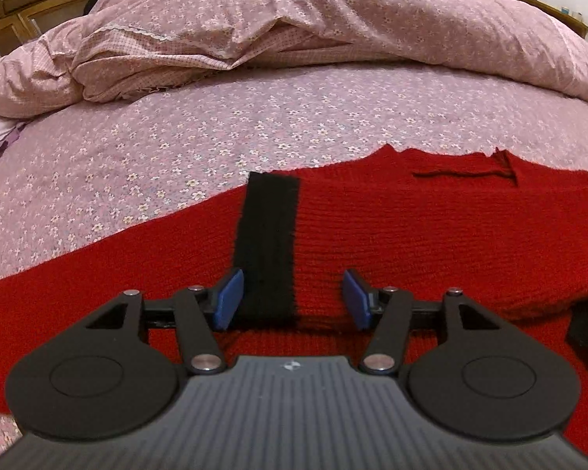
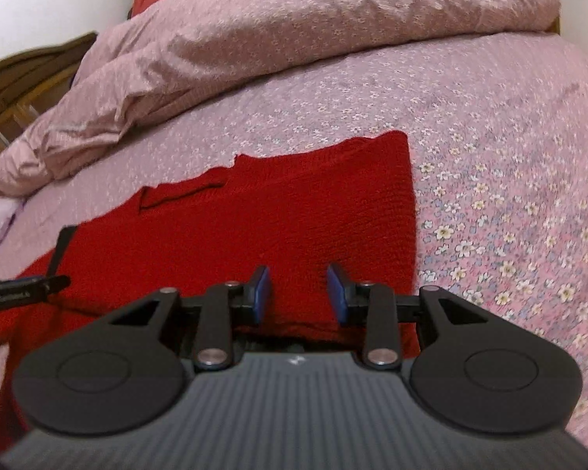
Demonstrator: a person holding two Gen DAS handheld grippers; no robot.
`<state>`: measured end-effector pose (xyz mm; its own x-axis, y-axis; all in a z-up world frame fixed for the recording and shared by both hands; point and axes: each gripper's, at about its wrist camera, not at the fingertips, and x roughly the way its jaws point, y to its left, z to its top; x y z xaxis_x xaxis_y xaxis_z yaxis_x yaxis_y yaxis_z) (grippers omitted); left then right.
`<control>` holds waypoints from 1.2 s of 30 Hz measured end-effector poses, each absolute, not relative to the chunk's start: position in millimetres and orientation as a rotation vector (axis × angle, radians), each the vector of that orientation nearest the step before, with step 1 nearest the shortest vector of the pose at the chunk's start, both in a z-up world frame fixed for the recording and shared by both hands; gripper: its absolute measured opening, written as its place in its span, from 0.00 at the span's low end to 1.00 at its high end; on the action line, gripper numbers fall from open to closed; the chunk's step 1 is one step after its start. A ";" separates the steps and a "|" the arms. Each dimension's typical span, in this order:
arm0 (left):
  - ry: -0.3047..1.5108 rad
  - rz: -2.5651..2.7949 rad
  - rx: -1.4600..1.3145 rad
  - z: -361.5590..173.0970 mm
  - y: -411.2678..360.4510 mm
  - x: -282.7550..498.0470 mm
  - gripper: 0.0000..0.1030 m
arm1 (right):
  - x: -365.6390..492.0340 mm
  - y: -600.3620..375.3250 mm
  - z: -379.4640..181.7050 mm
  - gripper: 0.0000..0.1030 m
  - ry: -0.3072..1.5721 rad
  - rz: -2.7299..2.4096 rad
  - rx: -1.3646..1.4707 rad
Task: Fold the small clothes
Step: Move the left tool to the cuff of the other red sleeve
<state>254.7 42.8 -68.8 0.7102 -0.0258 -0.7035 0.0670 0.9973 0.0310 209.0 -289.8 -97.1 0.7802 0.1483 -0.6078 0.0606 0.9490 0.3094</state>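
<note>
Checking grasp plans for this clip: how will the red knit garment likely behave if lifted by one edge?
The red knit garment lies limp with ragged edges, so it will probably droop and stretch. Its ribbed knit should grip rather than slip.

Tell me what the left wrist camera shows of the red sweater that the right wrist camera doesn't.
Only the left wrist view shows the black band full on, running up the red sweater between the open left gripper's pads, plus wooden furniture far left.

Only the right wrist view shows the sweater's straight right edge against the floral sheet, and the right gripper, jaws apart over red knit.

Both show the sweater lying flat on the bed, its far edge with a small fold, and the heaped quilt behind.
</note>
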 end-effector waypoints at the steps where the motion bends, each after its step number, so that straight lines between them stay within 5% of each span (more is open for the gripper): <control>1: 0.779 -0.048 0.051 -67.4 43.4 254.9 0.61 | 208.3 -288.7 -97.4 0.35 0.670 0.044 0.321; 8: 0.781 0.012 -0.014 -49.5 67.3 233.7 0.61 | 200.8 -282.6 -85.8 0.39 0.646 0.049 0.279; 12: 0.769 0.077 -0.056 -39.4 92.4 212.8 0.61 | 186.9 -280.0 -74.1 0.55 0.619 0.065 0.295; 36: 0.750 0.361 -0.298 -38.8 201.8 107.4 0.69 | 109.5 -244.1 4.3 0.55 0.479 0.127 0.255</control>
<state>107.4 201.8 -38.8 0.6755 0.2112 -0.7064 -0.4207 0.8972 -0.1341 109.5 -244.1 4.3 0.8803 0.1804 -0.4387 -0.0612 0.9603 0.2721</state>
